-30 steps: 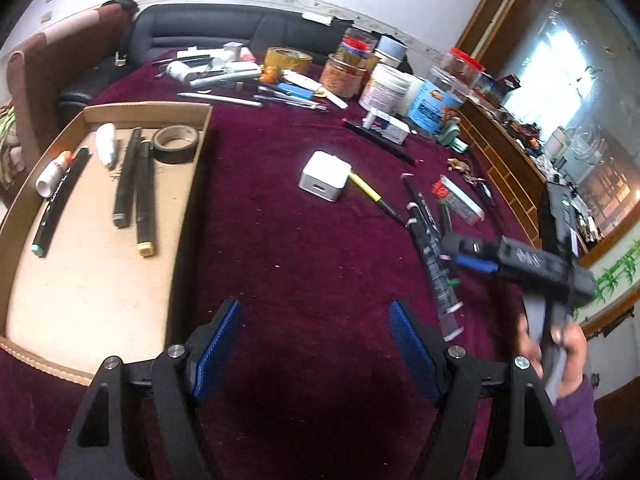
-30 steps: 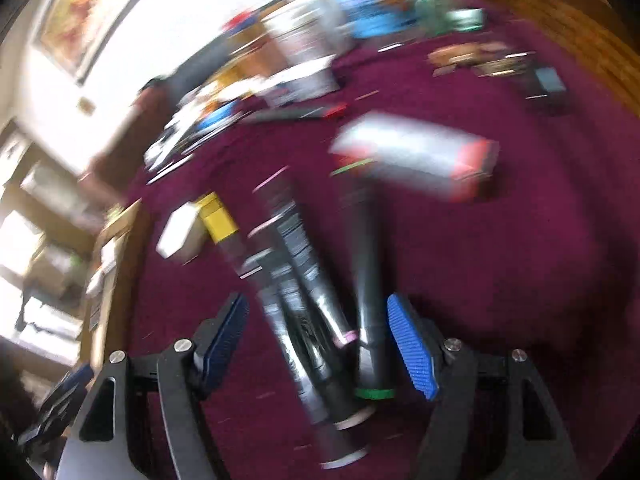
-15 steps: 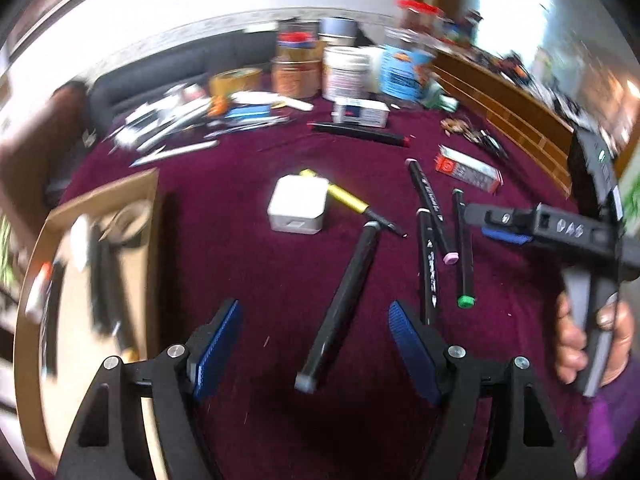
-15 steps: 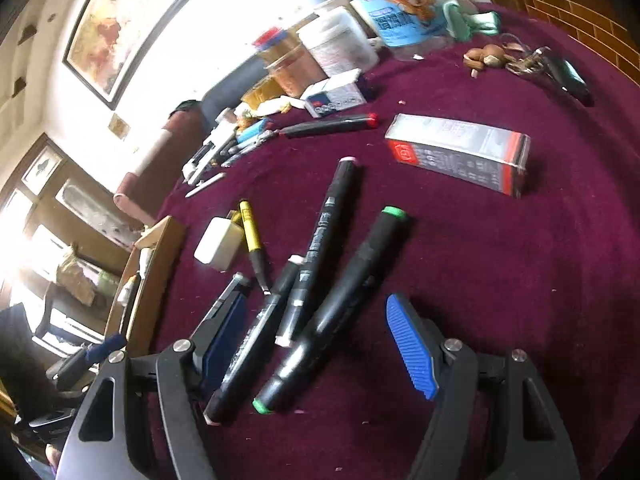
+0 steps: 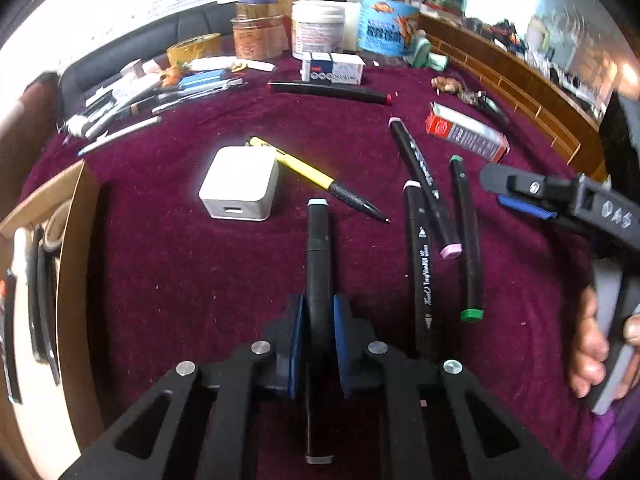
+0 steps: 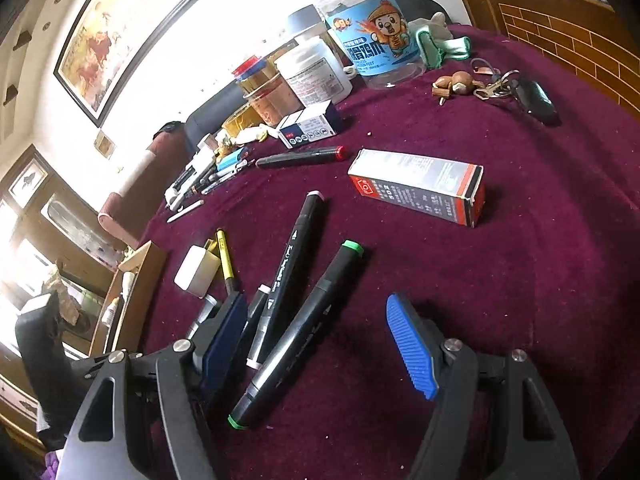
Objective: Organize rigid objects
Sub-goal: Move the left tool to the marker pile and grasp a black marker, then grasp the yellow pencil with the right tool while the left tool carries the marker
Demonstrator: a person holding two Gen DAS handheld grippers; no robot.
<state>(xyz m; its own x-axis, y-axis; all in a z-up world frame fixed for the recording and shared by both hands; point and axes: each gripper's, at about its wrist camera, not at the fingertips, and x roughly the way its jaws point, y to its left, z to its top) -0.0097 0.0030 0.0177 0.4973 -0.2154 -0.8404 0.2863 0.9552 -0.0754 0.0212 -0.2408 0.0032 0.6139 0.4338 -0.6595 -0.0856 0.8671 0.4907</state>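
While the left gripper [image 5: 318, 330] has its jaws clenched on a black marker [image 5: 318, 256] at lower centre, the pick-up seems underway, so next comes carrying it to the cardboard tray [image 5: 74, 264] at left; the right gripper [image 6: 316, 340] hangs released.

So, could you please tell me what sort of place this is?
Most likely a home living room: a dark sofa sits behind the table, a framed painting hangs on the wall, and household clutter such as snack jars and keys covers the maroon tablecloth.
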